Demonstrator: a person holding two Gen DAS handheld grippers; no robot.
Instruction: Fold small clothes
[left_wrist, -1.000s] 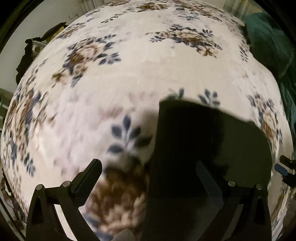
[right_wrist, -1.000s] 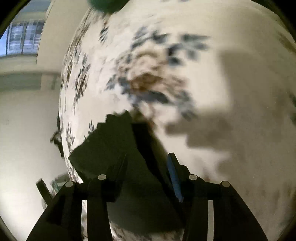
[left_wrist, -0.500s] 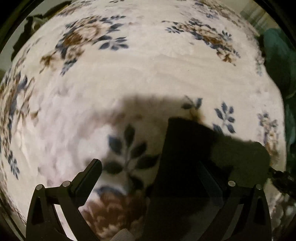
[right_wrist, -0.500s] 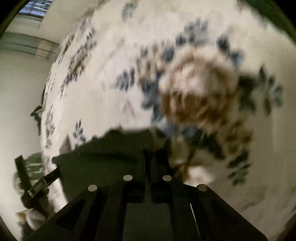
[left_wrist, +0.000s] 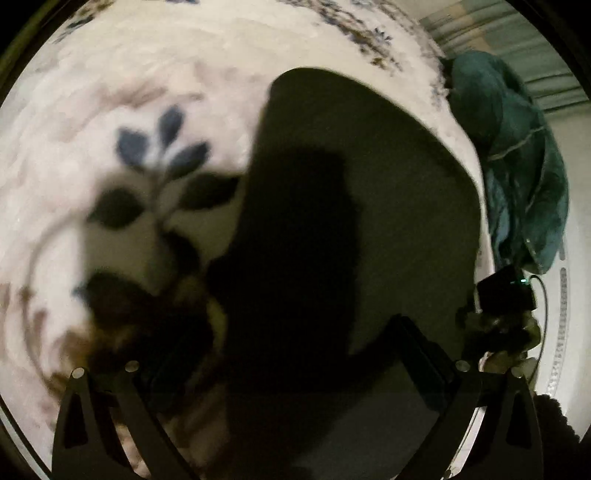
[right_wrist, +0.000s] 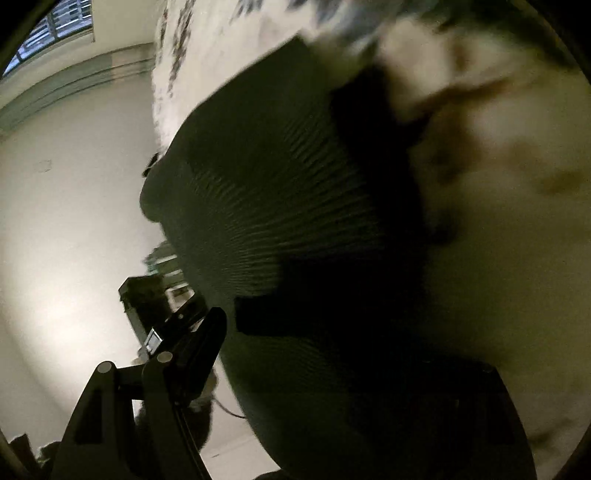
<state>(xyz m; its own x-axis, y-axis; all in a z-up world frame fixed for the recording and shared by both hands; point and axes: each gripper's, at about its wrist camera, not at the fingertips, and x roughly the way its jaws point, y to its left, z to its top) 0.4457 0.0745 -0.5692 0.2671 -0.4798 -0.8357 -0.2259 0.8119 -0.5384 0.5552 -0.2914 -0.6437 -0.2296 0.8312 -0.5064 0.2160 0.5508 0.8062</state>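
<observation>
Since the dark ribbed garment (right_wrist: 258, 192) looks soft and light, left hand-held gripper (left_wrist: 295, 354) spread, right hand-held gripper (right_wrist: 332, 369) unclear, take hold at its edge

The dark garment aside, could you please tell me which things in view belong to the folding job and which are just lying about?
Belonging to the job:
- dark ribbed garment
- left tool
- right tool
- floral blanket it lies on

Just lying about:
- teal cloth at the blanket's edge
- window

Floral blanket (left_wrist: 184, 92), crumpled teal cloth (left_wrist: 517, 166) beside it
</observation>
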